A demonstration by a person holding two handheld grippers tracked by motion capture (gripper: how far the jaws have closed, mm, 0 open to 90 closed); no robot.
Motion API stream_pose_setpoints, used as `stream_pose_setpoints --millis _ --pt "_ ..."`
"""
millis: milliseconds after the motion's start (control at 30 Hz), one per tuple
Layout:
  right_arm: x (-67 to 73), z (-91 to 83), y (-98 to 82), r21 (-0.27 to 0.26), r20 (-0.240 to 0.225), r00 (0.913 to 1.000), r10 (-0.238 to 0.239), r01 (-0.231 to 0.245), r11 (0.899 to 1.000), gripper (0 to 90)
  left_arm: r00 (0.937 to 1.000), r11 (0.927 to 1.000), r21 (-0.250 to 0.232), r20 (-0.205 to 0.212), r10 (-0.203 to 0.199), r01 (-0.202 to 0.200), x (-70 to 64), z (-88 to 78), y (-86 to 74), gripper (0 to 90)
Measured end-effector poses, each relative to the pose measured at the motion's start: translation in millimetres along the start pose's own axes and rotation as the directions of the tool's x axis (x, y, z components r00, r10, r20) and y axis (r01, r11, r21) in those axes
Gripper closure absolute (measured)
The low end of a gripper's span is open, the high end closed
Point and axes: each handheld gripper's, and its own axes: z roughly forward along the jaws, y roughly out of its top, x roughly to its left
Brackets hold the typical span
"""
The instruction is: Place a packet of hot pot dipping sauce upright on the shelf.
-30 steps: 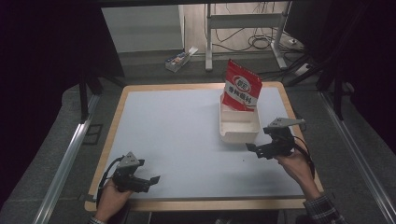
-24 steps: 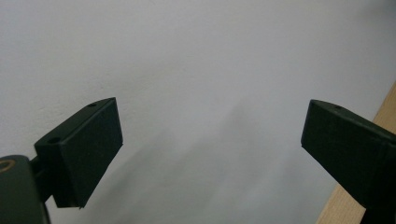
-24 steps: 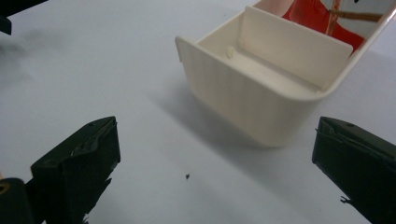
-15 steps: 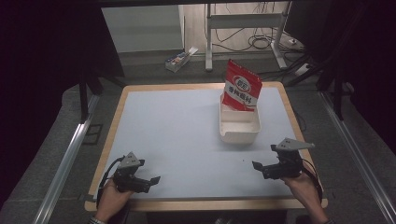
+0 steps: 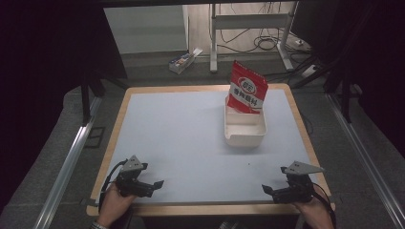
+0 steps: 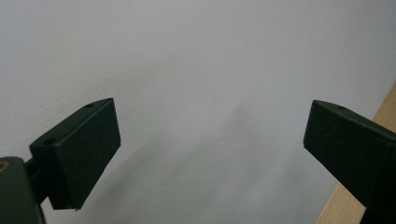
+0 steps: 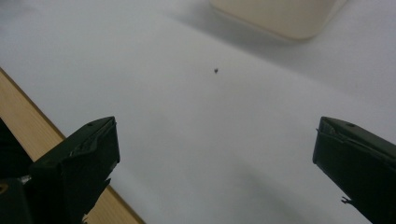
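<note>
Both claws are wide apart and hold nothing — the left gripper and right gripper sit near the table's front edge. Far off, a red bag stands in a white tray.

This looks like a lab or test workshop set up for recording. A wood-edged table with a pale sheet over its top sits on grey carpet, flanked at 3 and 9 o'clock by metal floor rails. At 12 o'clock stands a metal desk frame with loose cables trailing across a bare floor, and a power strip lies near 11 o'clock. Dark curtains or screens close off both sides, as around a camera rig
</note>
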Motion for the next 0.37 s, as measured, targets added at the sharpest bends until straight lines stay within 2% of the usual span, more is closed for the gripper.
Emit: stream_pose_setpoints --millis 267,367 --pt "1.0 5.1 -8.6 0.082 -0.003 0.9999 -0.011 0.011 0.997 0.1 1.0 1.0 0.001 0.001 0.002 -0.002 -0.3 0.4 0.4 3.7" --pt "0.1 5.5 -9.2 0.088 -0.007 1.0 -0.004 0.004 0.996 0.0 1.0 1.0 0.006 0.003 0.006 -0.006 -0.2 1.1 1.0 3.7"
